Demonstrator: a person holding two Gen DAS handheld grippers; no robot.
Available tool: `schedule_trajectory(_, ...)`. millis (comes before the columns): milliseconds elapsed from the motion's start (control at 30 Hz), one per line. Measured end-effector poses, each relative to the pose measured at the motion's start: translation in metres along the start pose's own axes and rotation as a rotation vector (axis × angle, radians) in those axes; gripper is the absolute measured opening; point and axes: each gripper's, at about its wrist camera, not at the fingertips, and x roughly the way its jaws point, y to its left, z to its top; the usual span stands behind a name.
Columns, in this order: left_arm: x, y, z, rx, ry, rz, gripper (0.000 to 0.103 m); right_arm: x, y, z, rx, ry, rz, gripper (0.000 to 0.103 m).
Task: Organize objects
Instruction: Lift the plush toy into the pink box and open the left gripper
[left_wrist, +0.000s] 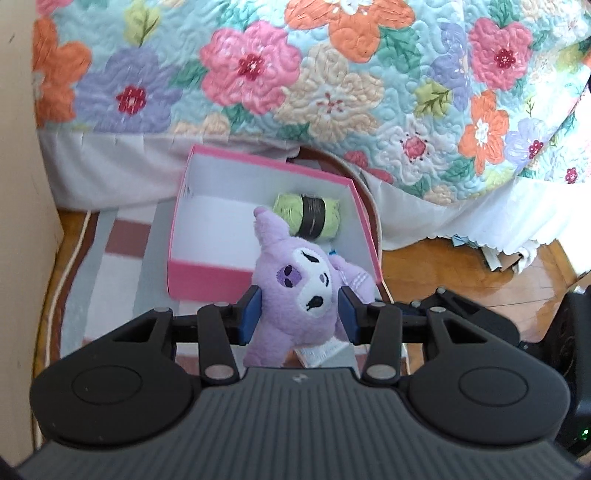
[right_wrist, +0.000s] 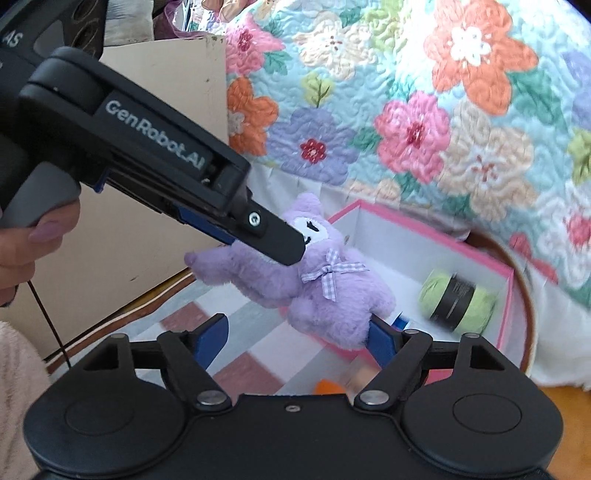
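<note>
My left gripper (left_wrist: 299, 312) is shut on a purple plush toy (left_wrist: 295, 291) with a white face, holding it by the head above the near edge of a pink box (left_wrist: 266, 277). The box has a white inside and holds a green yarn ball (left_wrist: 306, 218) with a black band. In the right wrist view the left gripper (right_wrist: 291, 247) comes in from the upper left, clamped on the plush (right_wrist: 325, 291), which has a checked bow. The box (right_wrist: 495, 266) and yarn (right_wrist: 458, 301) lie behind it. My right gripper (right_wrist: 295, 336) is open and empty, its fingers just below the plush.
The box stands on a striped rug (left_wrist: 118, 266) on a wood floor (left_wrist: 461, 273). A bed with a floral quilt (left_wrist: 295, 74) rises right behind the box. A beige panel (right_wrist: 129, 240) stands at the left. Small orange and tan objects (right_wrist: 328, 387) lie low by the right gripper.
</note>
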Motion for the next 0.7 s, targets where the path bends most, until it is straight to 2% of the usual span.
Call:
schedule_trajectory(267, 0.044, -0.001, 0.046, -0.005, -0.002, 0.055, 0.043, 0.031, -0.029, 0.029, -0.073, 0.008, -0.044, 0.086)
schedule_trajectory(433, 0.084, 0.014, 0.063, -0.063, 0.031, 0.073, 0.043, 0.068, -0.06, 0.035, 0.035, 0.066, 0.01, 0.086)
schedule_trajectory(500, 0.1, 0.022, 0.068, -0.099, 0.016, 0.078, 0.043, 0.085, -0.072, 0.035, 0.083, 0.104, 0.053, 0.086)
schedule_trajectory(700, 0.15, 0.037, 0.071, -0.123, 0.081, 0.119, 0.043, 0.136, -0.108, 0.026, 0.249, 0.187, 0.098, 0.077)
